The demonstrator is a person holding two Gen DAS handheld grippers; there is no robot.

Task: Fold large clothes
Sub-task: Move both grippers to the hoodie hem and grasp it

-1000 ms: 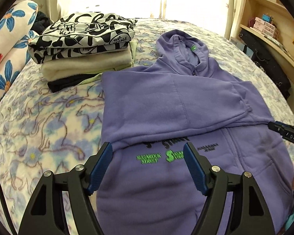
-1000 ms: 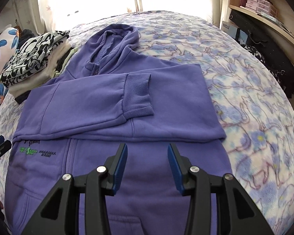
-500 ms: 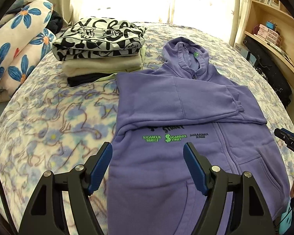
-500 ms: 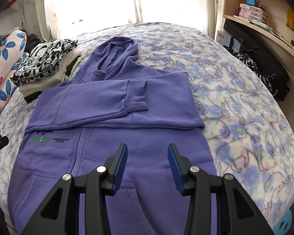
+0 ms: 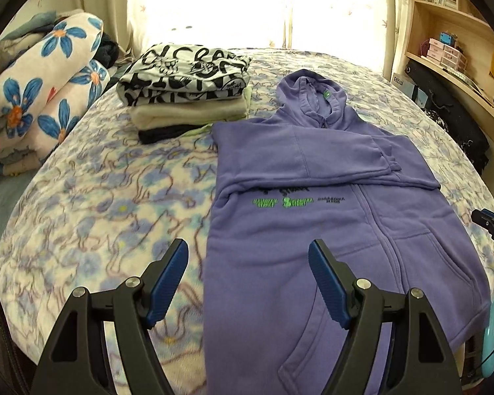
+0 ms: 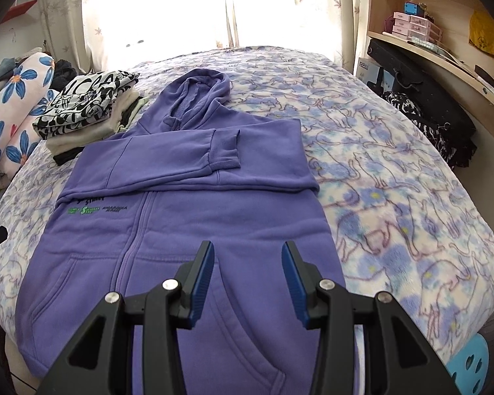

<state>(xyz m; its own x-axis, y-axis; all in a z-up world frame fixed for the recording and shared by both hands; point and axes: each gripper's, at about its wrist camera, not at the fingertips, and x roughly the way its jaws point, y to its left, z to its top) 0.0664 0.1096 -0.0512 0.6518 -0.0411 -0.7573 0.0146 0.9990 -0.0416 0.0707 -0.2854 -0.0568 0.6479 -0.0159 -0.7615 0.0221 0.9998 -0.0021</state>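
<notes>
Between the blue pads of the right gripper (image 6: 247, 273), which stand apart with nothing in them, lies the lower front of the purple hoodie (image 6: 194, 230), spread face up on the patterned bedspread (image 6: 395, 171). The left gripper (image 5: 248, 275) is parted wider, also empty, hovering over the hoodie's side edge near the pocket. Neither touches cloth. Beyond both sets of fingers the two sleeves (image 6: 187, 161) lie crossed over the chest, one cuff on top. Risk one: lifting the hem from here could drag those loose sleeves out of their fold, since only their own weight holds them. Risk two: a shallow pinch may catch only the top layer, leaving the back behind. Farther off, the stack of folded clothes (image 5: 187, 89) sits just beside the shoulder; a wide swing toward the hood (image 5: 313, 98) could knock it.
</notes>
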